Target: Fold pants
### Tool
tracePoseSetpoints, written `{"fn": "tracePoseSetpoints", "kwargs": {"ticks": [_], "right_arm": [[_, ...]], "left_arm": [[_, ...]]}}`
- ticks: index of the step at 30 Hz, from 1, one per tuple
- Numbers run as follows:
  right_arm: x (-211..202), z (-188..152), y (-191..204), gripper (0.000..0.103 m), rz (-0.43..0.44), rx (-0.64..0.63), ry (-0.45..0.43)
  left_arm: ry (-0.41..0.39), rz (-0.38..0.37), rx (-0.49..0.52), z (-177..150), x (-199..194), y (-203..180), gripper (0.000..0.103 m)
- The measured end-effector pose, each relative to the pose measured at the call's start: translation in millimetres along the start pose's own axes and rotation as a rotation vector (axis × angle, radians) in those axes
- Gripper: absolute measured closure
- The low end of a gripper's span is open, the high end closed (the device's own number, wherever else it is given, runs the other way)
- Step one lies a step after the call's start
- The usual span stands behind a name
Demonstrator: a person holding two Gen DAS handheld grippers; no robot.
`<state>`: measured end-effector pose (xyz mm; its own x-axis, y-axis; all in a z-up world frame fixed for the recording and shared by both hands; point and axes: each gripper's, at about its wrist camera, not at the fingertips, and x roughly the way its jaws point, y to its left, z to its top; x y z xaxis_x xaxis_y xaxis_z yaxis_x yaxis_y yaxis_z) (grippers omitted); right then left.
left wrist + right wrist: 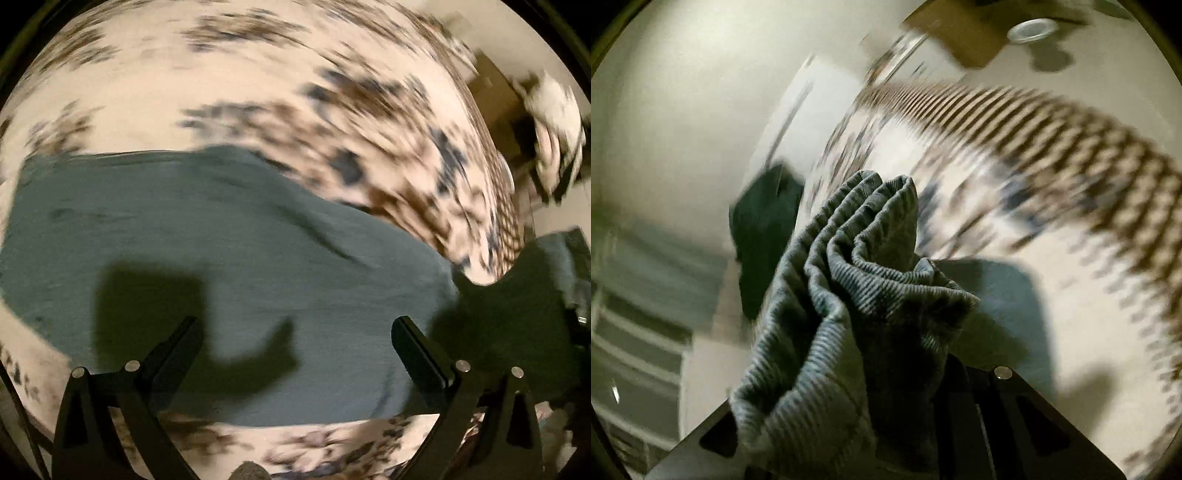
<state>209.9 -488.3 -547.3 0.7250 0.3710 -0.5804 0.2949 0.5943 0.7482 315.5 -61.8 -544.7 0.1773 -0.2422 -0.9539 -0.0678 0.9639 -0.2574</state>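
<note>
Corduroy, grey-blue: the material gathered in the right tongs (886, 369), where a bunched end of the pants (849, 280) is clamped in several ribbed folds.
Right tongs, state: closed on that bunch; the fingertips themselves are hidden by cloth, so the grip is judged from the fabric standing up out of them.
Left tongs, state: the left tongs (295, 328) are spread wide, with nothing held between them; only their shadow is cast on the cloth below.
Pants, position: the main body of the pants (229, 258) is laid flat on the bedspread (258, 74), directly under and ahead of the left tongs, with one end drawn up at the right.
Reason for hold: the end appears to be lifted so that it can be carried over the flat part for a fold; the open left tongs seem poised to pin or smooth the cloth.
Surface: bedspread, pale with brown and blue patches, much blurred.
Beyond: a pale wall (683, 110) is seen in the right wrist view; further detail is too blurred to list.
</note>
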Motion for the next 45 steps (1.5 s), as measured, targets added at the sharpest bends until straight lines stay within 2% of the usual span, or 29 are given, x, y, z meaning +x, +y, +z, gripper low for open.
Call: {"fn": "tracePoseSetpoints", "kwargs": {"ticks": [2, 3, 5, 7, 9, 10, 11, 12, 13, 14, 15, 16, 18, 19, 21, 24, 27, 28, 29, 30, 31, 32, 34, 36, 37, 40, 42, 44, 45], "right_arm": [[38.3, -37.2, 36.0, 0.092, -0.03, -0.099, 0.08], [70.0, -64.2, 60.8, 0.092, -0.037, -0.163, 0.14], [111.7, -101.2, 87.3, 0.092, -0.058, -0.248, 0.218], [159.1, -155.4, 110.1, 0.092, -0.087, -0.35, 0.329], [202.8, -208.7, 122.9, 0.09, -0.173, -0.458, 0.446], [216.8, -224.1, 122.2, 0.084, -0.217, -0.484, 0.484], [229.2, -237.1, 120.7, 0.084, -0.282, -0.521, 0.51], [230.9, -242.2, 122.8, 0.081, -0.305, -0.539, 0.517], [238.7, -235.6, 124.7, 0.064, -0.301, -0.541, 0.531], [235.4, -229.5, 128.4, 0.046, -0.254, -0.507, 0.563], [230.5, -222.6, 129.5, 0.008, -0.217, -0.465, 0.587], [222.7, -215.2, 129.8, 0.004, -0.178, -0.429, 0.594], [194.8, -197.3, 131.7, 0.004, -0.1, -0.374, 0.601], [182.8, -189.8, 130.5, 0.004, -0.094, -0.367, 0.591], [151.7, -172.1, 123.3, 0.004, -0.156, -0.356, 0.559], [117.2, -149.3, 90.2, 0.004, -0.297, -0.282, 0.527], [97.3, -125.0, 40.6, 0.004, -0.432, -0.176, 0.475], [92.0, -117.7, 28.3, 0.004, -0.462, -0.139, 0.465], [86.8, -112.7, 16.5, 0.004, -0.475, -0.101, 0.453], [83.8, -108.6, -1.0, 0.004, -0.491, -0.05, 0.442], [82.4, -104.1, -9.5, 0.004, -0.51, -0.027, 0.446], [85.4, -104.2, -18.8, 0.004, -0.526, -0.006, 0.459], [91.8, -106.6, -42.1, 0.005, -0.494, 0.086, 0.496], [98.1, -111.8, -58.1, 0.01, -0.441, 0.167, 0.526], [100.8, -113.6, -60.4, 0.012, -0.437, 0.168, 0.533], [115.2, -111.9, -58.5, 0.012, -0.434, 0.101, 0.568], [124.5, -111.3, -51.1, 0.012, -0.433, 0.051, 0.616], [134.4, -120.7, -43.2, 0.012, -0.468, -0.029, 0.713], [137.2, -136.5, -34.6, 0.012, -0.511, -0.146, 0.815]], "left_arm": [[-0.016, 0.024, -0.047, -1.9, -16.0, 38.3, 0.0], [-0.023, 0.036, -0.07, -3.7, -23.1, 60.1, 0.0], [-0.038, 0.08, -0.11, -6.3, -34.2, 98.9, 0.0], [-0.05, 0.125, -0.131, -9.2, -39.8, 131.9, 0.0], [-0.049, 0.147, -0.157, -9.1, -43.4, 163.6, 0.0], [-0.047, 0.146, -0.173, -8.9, -43.5, 175.1, 0.0], [-0.043, 0.141, -0.19, -7.6, -42.6, 184.8, 0.0], [-0.04, 0.117, -0.201, -5.9, -42.6, 191.9, 0.0], [-0.039, 0.095, -0.209, -2.9, -41.1, 193.5, 0.0], [-0.04, 0.076, -0.213, 1.2, -40.4, 195.6, 0.0], [-0.04, 0.048, -0.212, 4.5, -40.8, 197.0, 0.0], [-0.035, 0.016, -0.213, 9.0, -38.9, 194.9, 0.0], [-0.012, -0.077, -0.237, 20.4, -29.1, 187.6, 0.0], [0.011, -0.139, -0.249, 25.6, -20.1, 182.5, 0.0], [0.06, -0.2, -0.239, 33.6, -3.4, 171.4, 0.0], [0.129, -0.196, -0.167, 43.2, 27.4, 143.4, 0.0], [0.138, -0.128, -0.013, 50.9, 51.3, 106.4, 0.001], [0.128, -0.081, 0.055, 51.8, 57.5, 91.5, 0.003], [0.1, -0.066, 0.122, 51.2, 58.2, 78.4, 0.02], [0.077, -0.035, 0.17, 50.8, 57.7, 70.0, 0.058], [0.057, -0.004, 0.232, 47.8, 55.5, 60.4, 0.072], [0.048, -0.019, 0.26, 45.1, 52.0, 56.2, 0.081], [0.015, -0.028, 0.252, 41.0, 40.8, 60.1, 0.083], [-0.005, -0.003, 0.239, 37.1, 32.3, 70.4, 0.084], [0.002, 0.011, 0.224, 35.4, 32.7, 79.4, 0.084], [0.022, -0.012, 0.143, 32.1, 38.0, 102.4, 0.083], [0.012, -0.013, 0.143, 31.2, 36.9, 103.6, 0.082], [0.01, -0.002, 0.153, 29.9, 37.5, 102.5, 0.082], [0.013, -0.003, 0.151, 28.3, 37.6, 103.8, 0.082]]}}
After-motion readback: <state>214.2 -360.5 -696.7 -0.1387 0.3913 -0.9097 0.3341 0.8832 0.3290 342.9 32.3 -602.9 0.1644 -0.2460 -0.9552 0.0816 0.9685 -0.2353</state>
